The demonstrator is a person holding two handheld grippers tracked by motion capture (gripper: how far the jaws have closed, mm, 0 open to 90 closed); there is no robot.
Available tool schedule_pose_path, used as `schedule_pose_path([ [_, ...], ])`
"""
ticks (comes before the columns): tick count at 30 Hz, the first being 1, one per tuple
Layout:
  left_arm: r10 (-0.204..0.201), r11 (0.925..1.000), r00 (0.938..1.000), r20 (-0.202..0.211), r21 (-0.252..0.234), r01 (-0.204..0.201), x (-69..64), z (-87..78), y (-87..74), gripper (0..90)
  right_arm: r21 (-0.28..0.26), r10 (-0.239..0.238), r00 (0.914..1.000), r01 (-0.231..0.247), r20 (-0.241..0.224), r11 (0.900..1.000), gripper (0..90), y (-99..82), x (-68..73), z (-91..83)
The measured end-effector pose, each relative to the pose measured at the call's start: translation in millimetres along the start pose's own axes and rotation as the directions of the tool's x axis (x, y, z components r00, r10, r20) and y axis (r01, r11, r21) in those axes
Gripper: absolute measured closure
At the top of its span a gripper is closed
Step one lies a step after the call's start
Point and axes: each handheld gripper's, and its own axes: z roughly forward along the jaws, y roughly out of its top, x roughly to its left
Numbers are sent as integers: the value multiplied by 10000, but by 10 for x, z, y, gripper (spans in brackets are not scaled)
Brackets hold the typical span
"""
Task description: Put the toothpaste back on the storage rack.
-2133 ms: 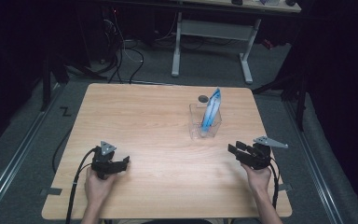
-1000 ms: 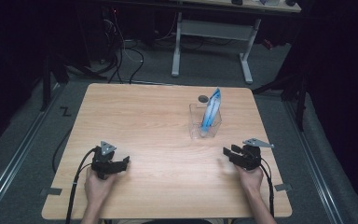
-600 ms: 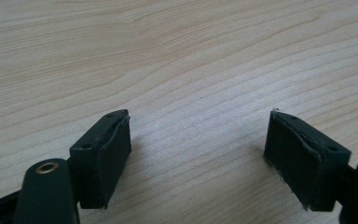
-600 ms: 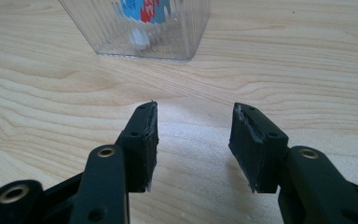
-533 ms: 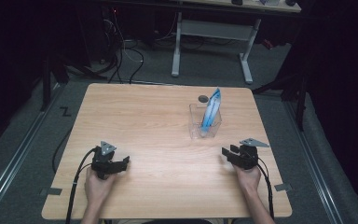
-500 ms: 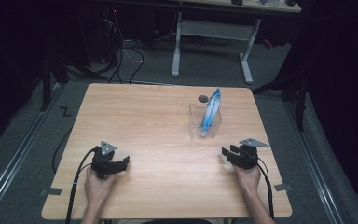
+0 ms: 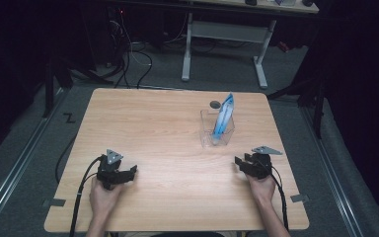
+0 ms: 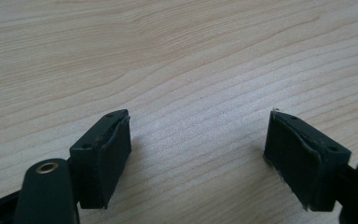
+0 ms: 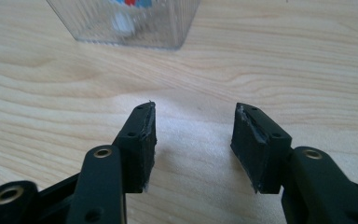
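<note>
A clear plastic box (image 7: 208, 129) stands on the right half of the wooden table (image 7: 158, 123), with a blue tube (image 7: 224, 117) leaning upright inside it. My right gripper (image 7: 238, 162) rests near the table's front right, a short way in front of the box and apart from it. Its jaws have just been opening and stand open with bare wood between them (image 9: 193, 116); the box's lower wall (image 9: 126, 25) lies just ahead. My left gripper (image 7: 132, 171) rests at the front left, open over bare wood (image 8: 198, 126).
A small dark round spot (image 7: 215, 104) sits on the table behind the box. The table's front edge is close behind both hands. Beyond the table stand the legs of a white desk (image 7: 187, 49) and loose cables on the floor.
My right hand has shifted a little to the left, toward the space in front of the box. The left hand has stayed put.
</note>
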Motion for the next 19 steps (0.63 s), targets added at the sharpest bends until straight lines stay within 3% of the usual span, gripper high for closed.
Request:
schedule_pose_path([
  [5, 4, 10000, 10000, 4, 7, -4, 0, -1, 0, 231, 206, -577, 9978, 571, 310, 9982, 443, -6, 59, 5],
  [7, -1, 10000, 10000, 6, 3, 1, 0, -1, -1, 231, 299, -1047, 9928, 1031, 583, 9942, 433, -9, 106, 13],
  [19, -1, 10000, 10000, 6, -1, 1, 0, -1, -1, 232, 312, -1019, 9934, 1004, 535, 9945, 426, -10, 103, 11],
])
